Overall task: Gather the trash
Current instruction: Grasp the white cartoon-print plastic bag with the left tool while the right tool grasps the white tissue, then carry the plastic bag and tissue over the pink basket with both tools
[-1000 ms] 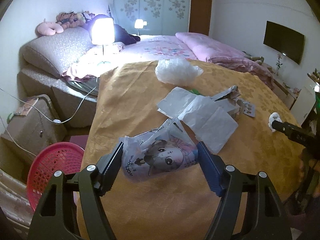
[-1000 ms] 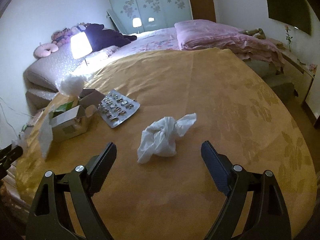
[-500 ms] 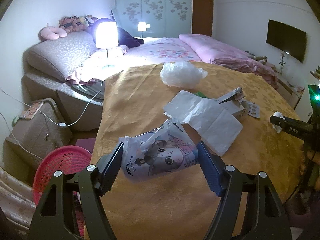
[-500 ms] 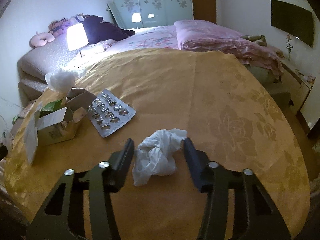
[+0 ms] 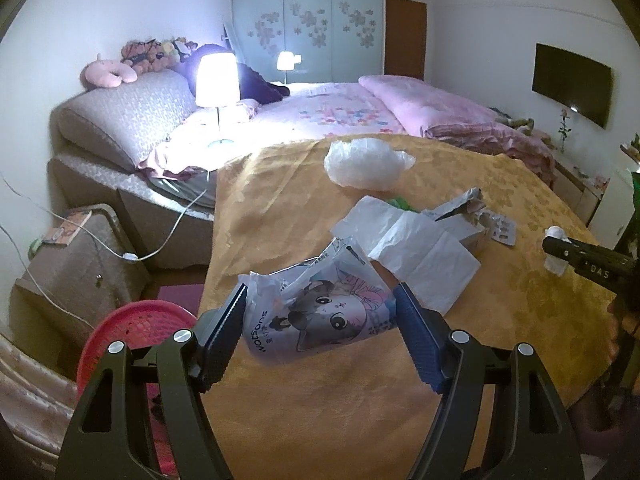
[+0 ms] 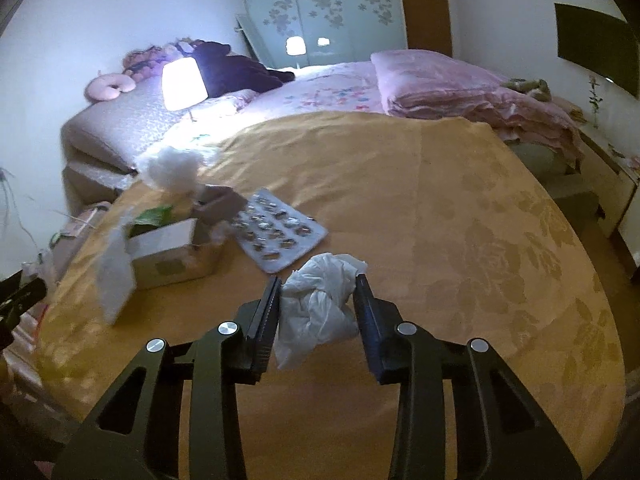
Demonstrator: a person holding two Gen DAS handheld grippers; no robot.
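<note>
my right gripper (image 6: 316, 312) was clamped on the crumpled tissue (image 6: 320, 300), my left gripper (image 5: 320, 320) on the cartoon packet (image 5: 320, 316), both over the yellow table (image 5: 520, 320). nothing showed in the red basket (image 5: 120, 332); box (image 6: 172, 252), blister sheet (image 6: 280, 232) and plastic wad (image 5: 360, 160) remained.

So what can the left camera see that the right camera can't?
Only the left wrist view shows the pink basket on the floor and the cartoon bag squeezed in the left gripper. Only the right wrist view shows the right gripper close up, shut on the crumpled tissue. Both show the yellow cloth, the torn box, the pill sheet, the puffy clear bag and the lit lamp.
</note>
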